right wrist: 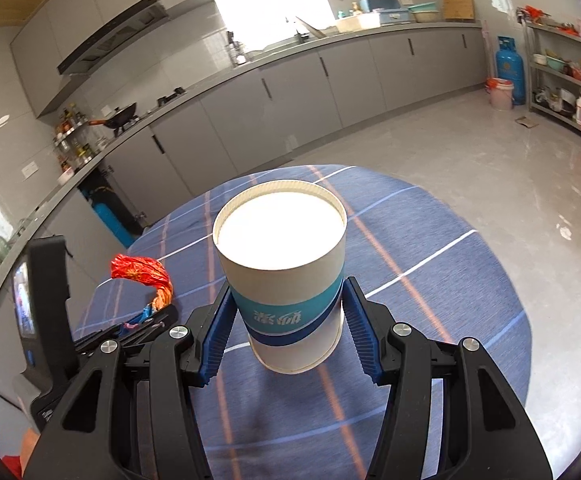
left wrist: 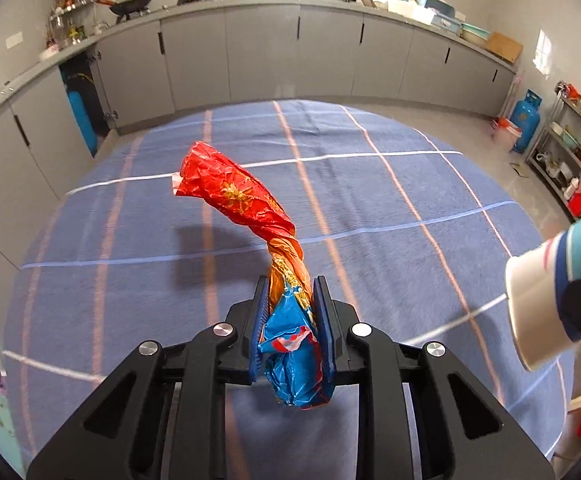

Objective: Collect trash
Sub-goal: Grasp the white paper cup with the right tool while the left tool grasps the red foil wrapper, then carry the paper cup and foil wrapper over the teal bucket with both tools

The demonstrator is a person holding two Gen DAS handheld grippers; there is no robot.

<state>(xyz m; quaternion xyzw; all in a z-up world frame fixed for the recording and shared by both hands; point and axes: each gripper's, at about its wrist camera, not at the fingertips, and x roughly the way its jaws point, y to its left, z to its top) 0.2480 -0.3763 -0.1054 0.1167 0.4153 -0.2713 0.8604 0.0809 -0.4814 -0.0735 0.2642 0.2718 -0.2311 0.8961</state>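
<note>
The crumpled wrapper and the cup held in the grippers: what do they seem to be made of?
Wrapper: looks like thin printed plastic film, glossy, red and blue; it is creased, twisted and holds sharp crinkles.
Cup: looks like paper, matte white with a teal and blue printed band; the fine ridges at its end suggest a crimped paper base, though a thin coating cannot be ruled out.

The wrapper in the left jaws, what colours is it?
The wrapper is red at the far end, orange in the twist, blue at the near end; left wrist view.

The wrapper (left wrist: 234,196) is seen as crinkly, glossy foil-like plastic. The cup (right wrist: 286,280) looks like matt paper, ribbed at the rim. The tablecloth (left wrist: 370,208) reads as soft woven cloth. Ribbed blue pads (right wrist: 216,340) are set on matt black plastic arms with shiny metal bolts.
</note>
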